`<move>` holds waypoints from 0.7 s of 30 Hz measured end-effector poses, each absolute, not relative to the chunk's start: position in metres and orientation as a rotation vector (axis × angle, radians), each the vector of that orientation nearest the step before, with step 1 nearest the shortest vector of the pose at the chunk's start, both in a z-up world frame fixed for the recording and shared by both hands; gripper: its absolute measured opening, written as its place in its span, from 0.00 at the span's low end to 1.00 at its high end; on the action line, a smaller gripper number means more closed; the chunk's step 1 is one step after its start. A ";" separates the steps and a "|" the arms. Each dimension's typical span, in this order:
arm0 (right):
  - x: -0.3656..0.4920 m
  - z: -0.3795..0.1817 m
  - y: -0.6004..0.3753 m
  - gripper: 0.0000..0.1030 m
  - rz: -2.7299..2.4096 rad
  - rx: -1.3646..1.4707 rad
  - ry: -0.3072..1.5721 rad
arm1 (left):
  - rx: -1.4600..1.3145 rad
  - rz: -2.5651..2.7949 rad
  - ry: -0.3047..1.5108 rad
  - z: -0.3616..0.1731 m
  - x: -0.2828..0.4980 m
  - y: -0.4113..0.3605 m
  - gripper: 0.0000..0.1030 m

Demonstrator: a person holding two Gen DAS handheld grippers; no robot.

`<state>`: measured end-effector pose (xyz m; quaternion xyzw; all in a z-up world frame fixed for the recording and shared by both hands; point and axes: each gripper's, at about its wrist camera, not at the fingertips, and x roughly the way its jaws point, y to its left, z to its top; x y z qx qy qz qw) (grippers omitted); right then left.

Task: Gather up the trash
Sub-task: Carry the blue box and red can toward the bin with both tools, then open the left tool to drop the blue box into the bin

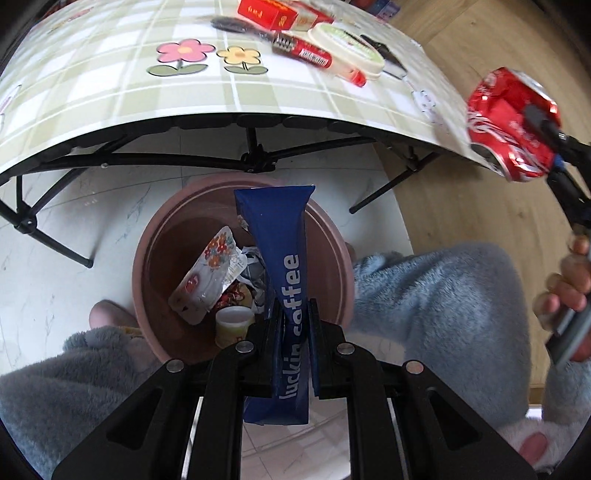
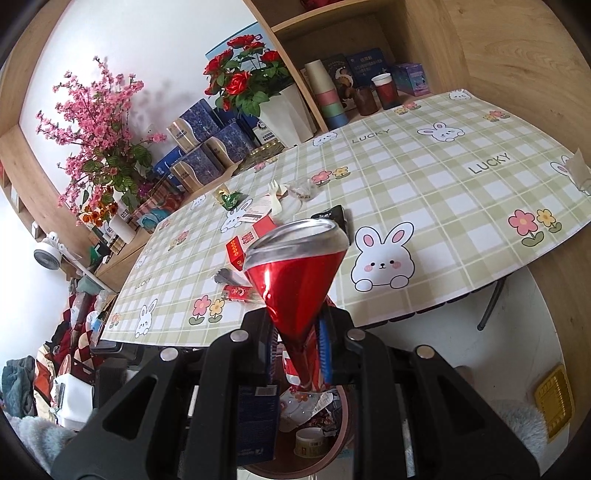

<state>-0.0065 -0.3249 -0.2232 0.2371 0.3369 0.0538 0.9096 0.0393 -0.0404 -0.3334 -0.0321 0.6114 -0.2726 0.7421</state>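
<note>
Trash bin [image 1: 147,258] holds wrappers and a cup; left fingers [image 1: 275,332] pinch a coffee sachet [image 1: 280,240], right fingers [image 2: 327,339] a crushed can [image 2: 295,280].

The bin [image 1: 177,236] stands on the floor just in front of the table [image 1: 92,110], between the person's knees. In the bin lie a pouch [image 1: 207,273], wrappers and a small cup [image 1: 234,321]. The coffee packet [image 1: 280,251] hangs right over the bin, pinched in the left gripper [image 1: 293,317]. The squashed can [image 2: 295,280] sits in the right gripper [image 2: 297,339], up beside the table edge. On the table lie boxes [image 1: 266,14], a lid [image 1: 345,50] and a fork [image 2: 275,199].
</note>
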 end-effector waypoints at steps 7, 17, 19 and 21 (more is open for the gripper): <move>-0.004 -0.226 -0.328 0.21 0.093 0.478 0.713 | -0.102 -0.575 1.313 -0.355 0.049 -0.057 0.40; -0.008 -0.224 -0.309 0.21 0.104 0.381 0.733 | 0.020 -0.591 1.057 -0.286 0.034 -0.044 0.85; -0.009 -0.227 -0.305 0.21 0.113 0.379 0.744 | 0.022 -0.565 0.982 -0.268 0.029 -0.034 0.90; -0.010 -0.231 -0.298 0.21 0.122 0.369 0.758 | 0.018 -0.528 0.913 -0.250 0.025 -0.024 0.91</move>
